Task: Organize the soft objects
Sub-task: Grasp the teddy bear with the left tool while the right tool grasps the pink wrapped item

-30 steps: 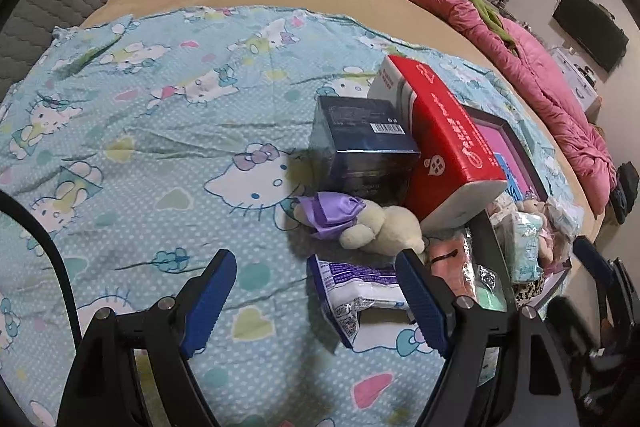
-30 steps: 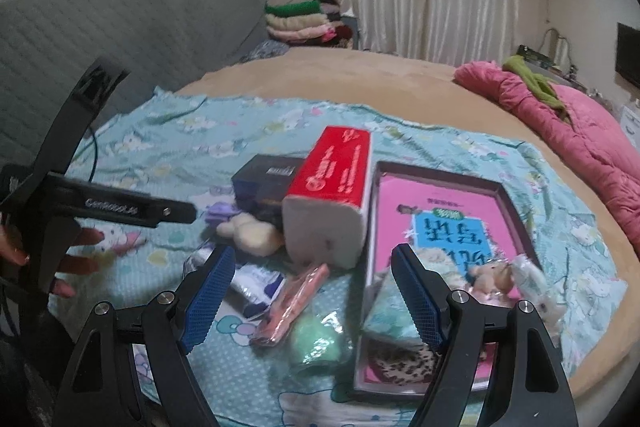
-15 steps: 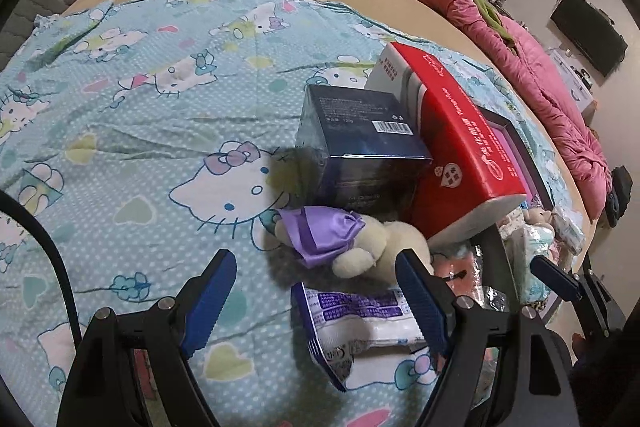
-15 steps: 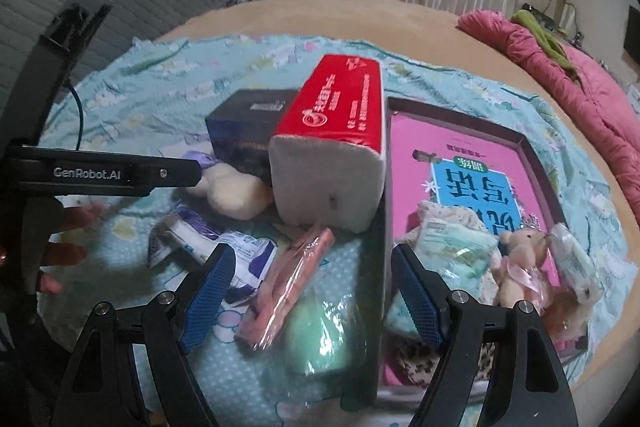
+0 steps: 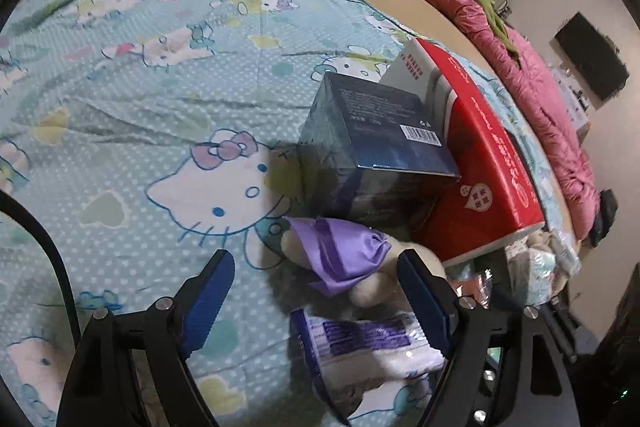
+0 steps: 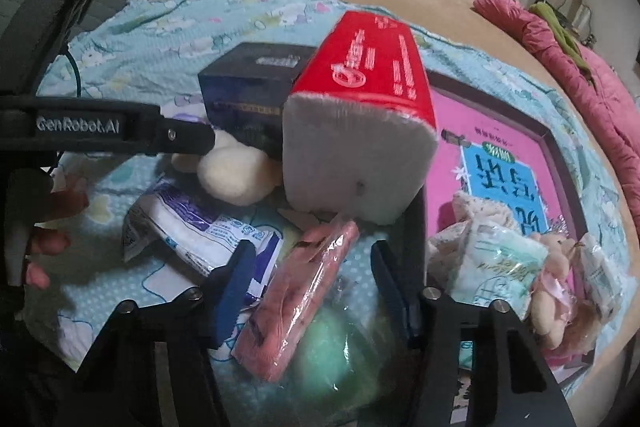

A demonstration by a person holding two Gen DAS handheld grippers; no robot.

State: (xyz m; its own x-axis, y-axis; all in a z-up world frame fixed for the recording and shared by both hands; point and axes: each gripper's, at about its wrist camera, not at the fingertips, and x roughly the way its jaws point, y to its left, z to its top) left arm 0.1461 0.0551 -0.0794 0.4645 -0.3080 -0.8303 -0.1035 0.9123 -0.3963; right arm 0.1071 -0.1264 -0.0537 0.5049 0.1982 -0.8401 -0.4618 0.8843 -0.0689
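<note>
My left gripper (image 5: 316,287) is open, its jaws on either side of a cream plush toy with a purple satin bow (image 5: 340,253), not touching it. A white and purple wrapped pack (image 5: 368,343) lies just below. My right gripper (image 6: 310,279) is open over a pink wrapped cloth (image 6: 304,303) and a green soft item in plastic (image 6: 336,359). The plush (image 6: 232,173) and the pack (image 6: 192,227) also show in the right wrist view. The pink-lined tray (image 6: 492,143) holds several soft items (image 6: 500,263).
A dark blue box (image 5: 376,143) and a red tissue pack (image 5: 488,167) stand just behind the plush. The Hello Kitty sheet (image 5: 160,99) covers the bed. A pink quilt (image 5: 540,75) lies at the far right. The left gripper's arm (image 6: 100,131) crosses the right wrist view.
Both grippers have moved forward and down. The left one now brackets the plush; the right one now sits over the pink cloth and green item. Both stay open.
</note>
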